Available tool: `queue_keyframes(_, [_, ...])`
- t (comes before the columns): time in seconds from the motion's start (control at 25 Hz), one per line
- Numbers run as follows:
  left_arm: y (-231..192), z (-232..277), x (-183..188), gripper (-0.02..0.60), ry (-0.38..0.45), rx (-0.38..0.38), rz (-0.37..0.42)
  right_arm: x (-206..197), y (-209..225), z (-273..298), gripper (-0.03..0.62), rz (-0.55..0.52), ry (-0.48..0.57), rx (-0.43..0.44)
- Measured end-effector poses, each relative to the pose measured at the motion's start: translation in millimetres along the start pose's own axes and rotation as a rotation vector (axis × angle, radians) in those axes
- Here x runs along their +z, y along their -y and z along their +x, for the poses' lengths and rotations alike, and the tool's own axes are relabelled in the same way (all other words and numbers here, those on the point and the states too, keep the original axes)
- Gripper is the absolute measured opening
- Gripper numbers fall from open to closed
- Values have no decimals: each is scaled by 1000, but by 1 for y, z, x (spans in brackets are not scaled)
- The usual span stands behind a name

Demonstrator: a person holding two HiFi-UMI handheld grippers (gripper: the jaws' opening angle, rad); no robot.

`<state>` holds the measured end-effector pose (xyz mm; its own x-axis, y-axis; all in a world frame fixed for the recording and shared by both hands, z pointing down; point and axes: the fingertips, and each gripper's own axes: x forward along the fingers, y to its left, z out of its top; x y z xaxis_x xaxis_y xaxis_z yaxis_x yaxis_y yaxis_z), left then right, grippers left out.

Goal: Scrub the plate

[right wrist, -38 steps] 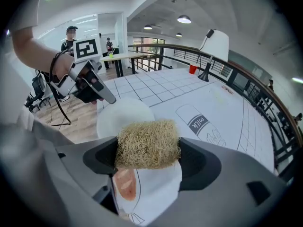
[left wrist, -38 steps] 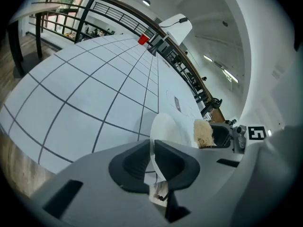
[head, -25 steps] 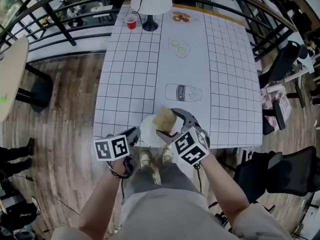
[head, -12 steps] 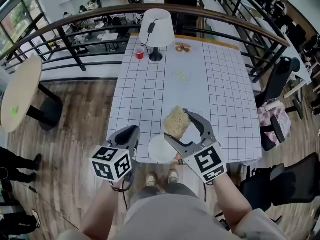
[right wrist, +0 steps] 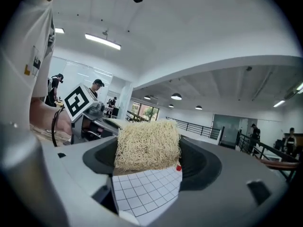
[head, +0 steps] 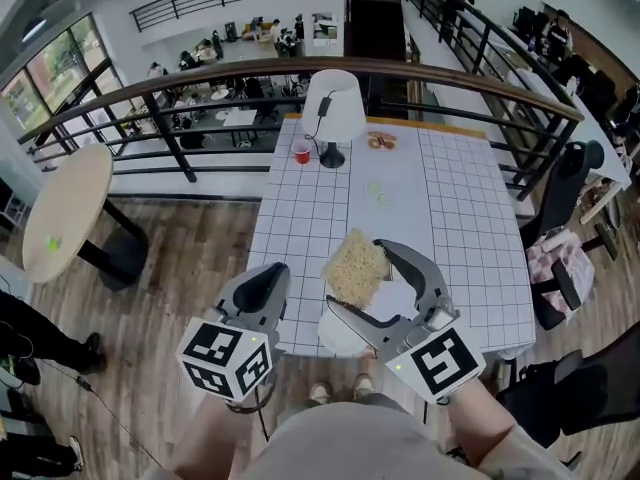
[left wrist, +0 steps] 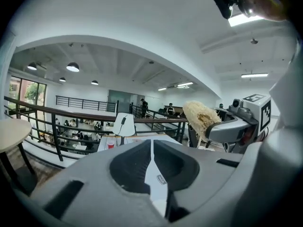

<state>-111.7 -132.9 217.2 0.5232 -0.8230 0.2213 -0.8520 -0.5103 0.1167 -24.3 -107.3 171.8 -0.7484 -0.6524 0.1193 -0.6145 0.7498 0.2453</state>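
Observation:
A white plate [head: 340,338] lies at the near edge of the gridded table [head: 450,218], partly hidden under my right gripper. My right gripper [head: 358,273] is shut on a straw-coloured loofah scrubber [head: 352,263] and holds it above the plate. In the right gripper view the scrubber [right wrist: 147,143] fills the gap of the right gripper [right wrist: 147,150]. My left gripper [head: 265,278] hovers left of the plate, off the table's edge. Its jaws are closing and stand almost together, with nothing between them, as the left gripper [left wrist: 151,143] view shows.
A white lamp [head: 333,108], a red cup [head: 301,153] and a small dish of food [head: 381,140] stand at the table's far end. A dark railing [head: 200,78] runs behind. A round table [head: 65,213] is at left and chairs [head: 570,178] at right.
The left gripper has come away from the plate's left edge and its jaws have narrowed. The right gripper has lifted the scrubber off the plate. The head view has tilted upward.

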Motion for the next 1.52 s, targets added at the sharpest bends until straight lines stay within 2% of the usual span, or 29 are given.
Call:
queue_keyframes(0.24, [-2,-3,60,28,127,-34,28,62,13,7,376,18,125,-35])
queue_keyframes(0.4, [16,-27,86,26,182,-20,119,91,7,-19,376,-10,182,-67])
queue_keyframes(0.68, [24,-56,142,26,353,40,262,123,17,-38,376,-53,265,-108])
queue_keyframes(0.84, [29,-63,160,26,439,22,281,126,26,-44,376,-68,270,-126])
queue_keyframes(1.08, [37,-68,139,26,415,39,322,107,18,-61,376,-79,245,-141])
queue_keyframes(1.28, [31,-51,108,26,342,7,258,74,23,-51,376,-61,158,-129])
queue_keyframes(1.52, [29,-48,91,26,301,27,241,62,26,-47,376,-26,139,-126])
